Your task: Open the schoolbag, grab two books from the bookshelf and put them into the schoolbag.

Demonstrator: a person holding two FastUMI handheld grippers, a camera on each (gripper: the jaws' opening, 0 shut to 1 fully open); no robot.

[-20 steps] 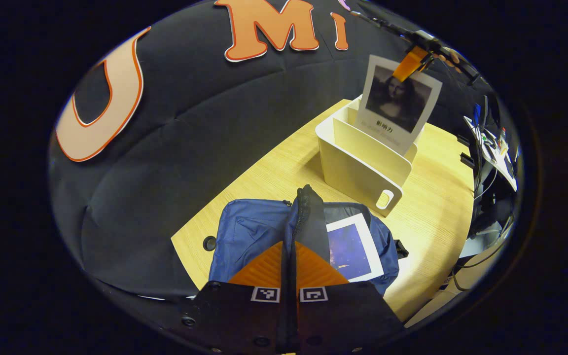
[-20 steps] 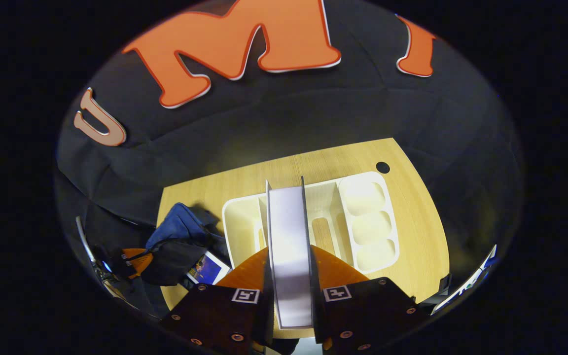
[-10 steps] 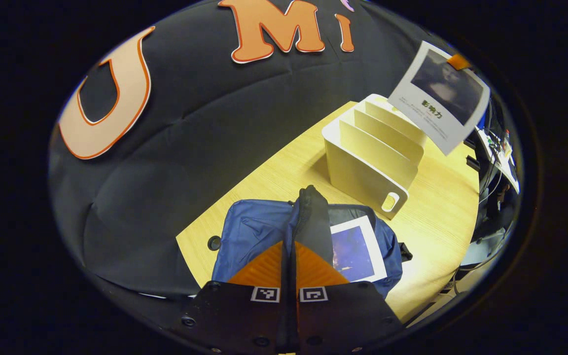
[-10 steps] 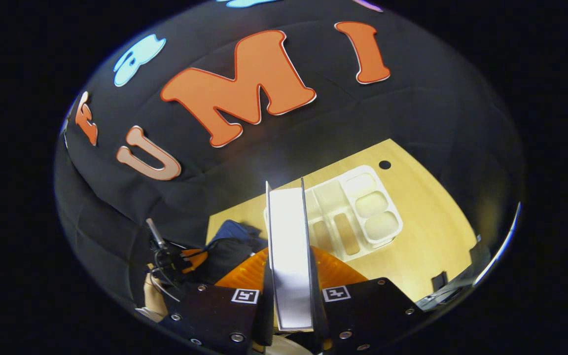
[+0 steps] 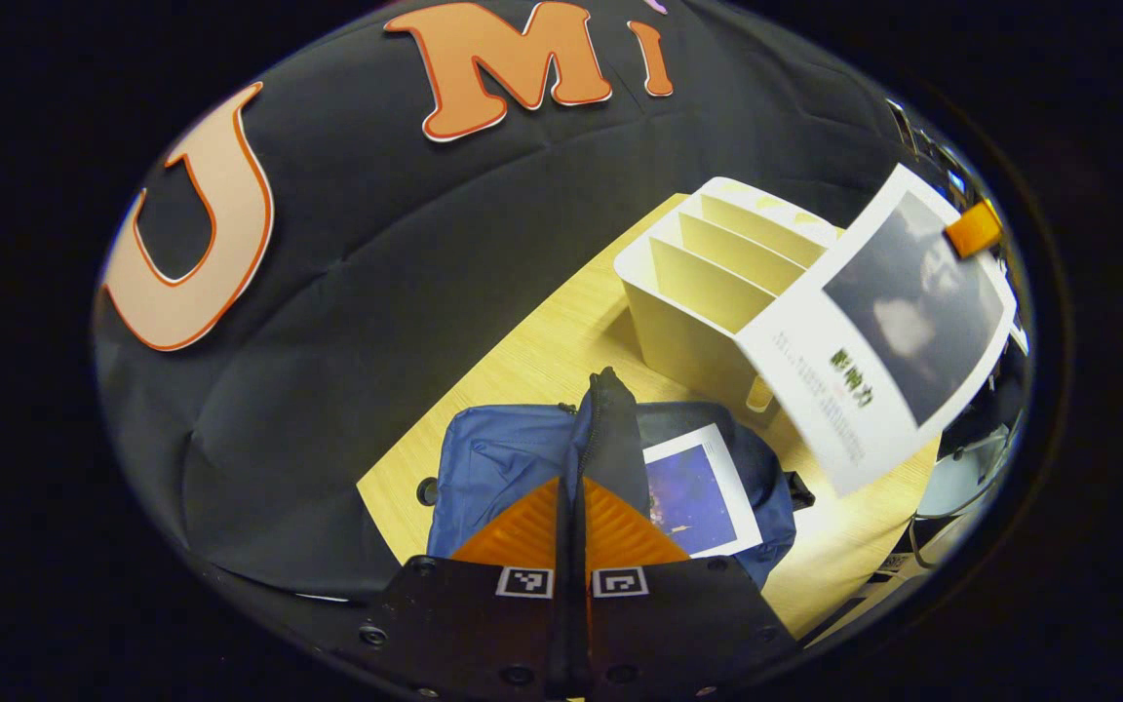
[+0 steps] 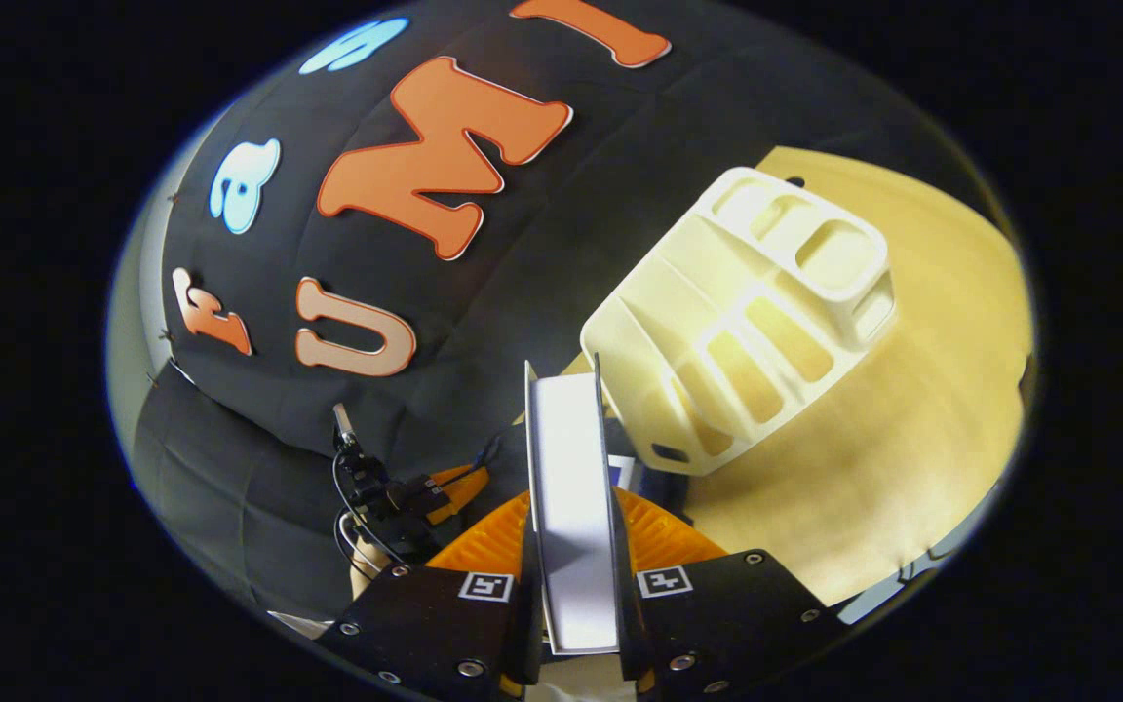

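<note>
Books: two. One, blue-covered book (image 5: 696, 492), inside open blue schoolbag (image 5: 493, 463) on wooden surface (image 5: 542, 351). Other, white book (image 5: 878, 327) with dark portrait and blurred, unreadable print, beside cream bookshelf (image 5: 717, 292), clamped between right gripper (image 6: 576, 526) fingers. Left gripper (image 5: 571, 517) fingers clenched on schoolbag's zipper flap (image 5: 605, 429).

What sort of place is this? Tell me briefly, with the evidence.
Probably a staged recording booth set up like a study desk: a black cloth wall backs a small wooden table holding a white bookshelf and a blue schoolbag.
</note>
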